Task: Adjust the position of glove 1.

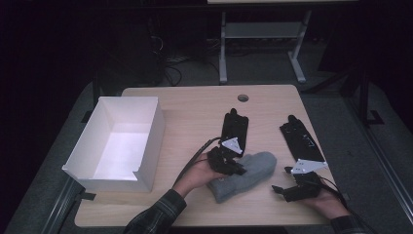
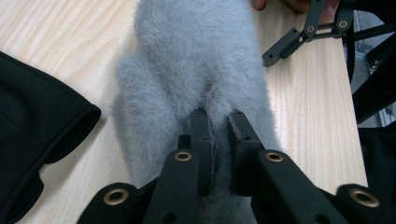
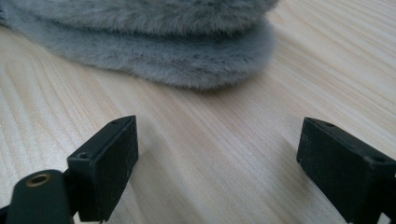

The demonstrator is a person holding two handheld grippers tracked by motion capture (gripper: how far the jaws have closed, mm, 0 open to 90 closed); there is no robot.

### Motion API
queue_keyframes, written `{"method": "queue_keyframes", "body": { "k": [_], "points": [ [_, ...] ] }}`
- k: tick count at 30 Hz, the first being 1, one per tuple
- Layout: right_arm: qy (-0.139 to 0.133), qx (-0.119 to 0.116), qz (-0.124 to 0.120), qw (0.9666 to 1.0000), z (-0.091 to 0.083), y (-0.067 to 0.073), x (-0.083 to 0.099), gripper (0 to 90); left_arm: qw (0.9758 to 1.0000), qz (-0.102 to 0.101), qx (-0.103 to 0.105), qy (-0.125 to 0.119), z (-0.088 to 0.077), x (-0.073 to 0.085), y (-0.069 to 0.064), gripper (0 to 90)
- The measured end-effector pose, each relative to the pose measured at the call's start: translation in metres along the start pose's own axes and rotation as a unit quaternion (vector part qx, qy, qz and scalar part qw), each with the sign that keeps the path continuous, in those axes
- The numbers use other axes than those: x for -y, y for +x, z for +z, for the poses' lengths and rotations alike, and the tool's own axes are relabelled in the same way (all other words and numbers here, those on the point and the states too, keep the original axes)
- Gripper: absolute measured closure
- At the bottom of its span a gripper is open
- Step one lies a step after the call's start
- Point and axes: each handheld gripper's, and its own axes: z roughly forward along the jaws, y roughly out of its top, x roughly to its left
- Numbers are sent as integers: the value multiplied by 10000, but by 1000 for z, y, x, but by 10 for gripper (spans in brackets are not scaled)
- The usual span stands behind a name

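The grey fuzzy mitten [image 1: 243, 175] lay flat at the near middle of the bench [image 1: 195, 105], its long axis running from near-left to far-right. The left hand-held gripper [image 2: 217, 122] sat right on it, jaws nearly closed and pinching a fold of its soft, thick pile. The right hand-held gripper [image 3: 217, 163] stood just beside its right edge, jaws wide and empty, with two black gloves [image 1: 234, 127] farther back and a white box [image 1: 119, 141] at left.

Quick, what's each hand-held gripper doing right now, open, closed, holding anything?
Left hand-held gripper: closed, pinching the fluffy grey mitten.
Right hand-held gripper: open, holding nothing, resting low over the table beside the mitten.
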Motion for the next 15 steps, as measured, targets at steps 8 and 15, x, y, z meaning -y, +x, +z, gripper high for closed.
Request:
{"method": "queue_keyframes", "body": {
  "k": [8,15],
  "points": [
    [24,-63,-78,9999,0,-1,0,116,9991,22,-160,-393,-25,-8,-5,547],
    [-37,99,63,9999,-11,-3,-14,554,9968,-168,-687,-374,-61,10,4,884]
  ]
}}
